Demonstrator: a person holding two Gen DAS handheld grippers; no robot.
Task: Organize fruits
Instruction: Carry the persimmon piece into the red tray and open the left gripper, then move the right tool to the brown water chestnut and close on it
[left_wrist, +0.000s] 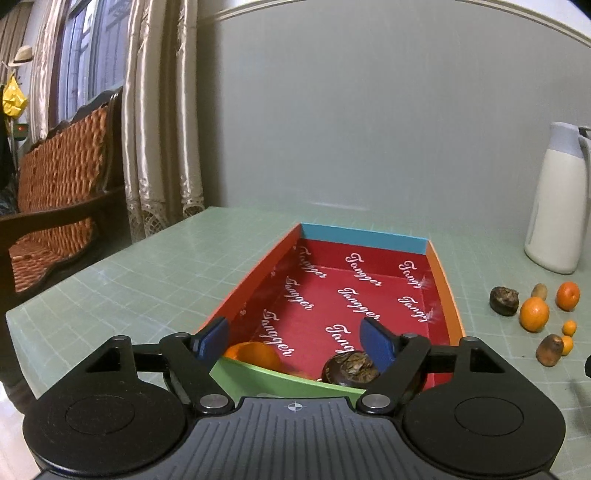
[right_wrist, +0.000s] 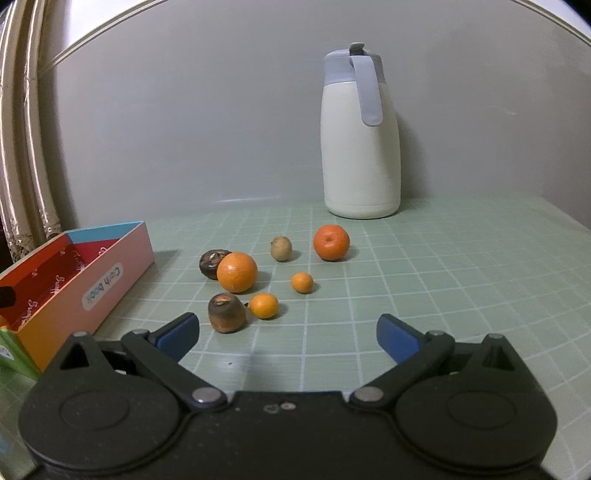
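Note:
A long box (left_wrist: 446, 291) with a red printed lining lies on the green grid mat. At its near end sit an orange (left_wrist: 255, 354) and a dark brown wrinkled fruit (left_wrist: 351, 369). My left gripper (left_wrist: 295, 339) hangs open over that end, its blue pads apart and touching neither fruit. In the right wrist view the box (right_wrist: 110, 280) is at the left. Several loose fruits lie ahead of my open right gripper (right_wrist: 287, 334): a big orange (right_wrist: 236, 272), an orange (right_wrist: 331, 242), a small orange (right_wrist: 263, 305), a brown fruit (right_wrist: 226, 312) and a dark fruit (right_wrist: 211, 263). Nothing is between its pads.
A tall white jug (right_wrist: 360, 147) with a grey lid stands at the back by the wall, also seen as the jug (left_wrist: 557, 206) at the right. A wicker chair (left_wrist: 59, 177) and curtains (left_wrist: 159, 110) stand past the table's left edge.

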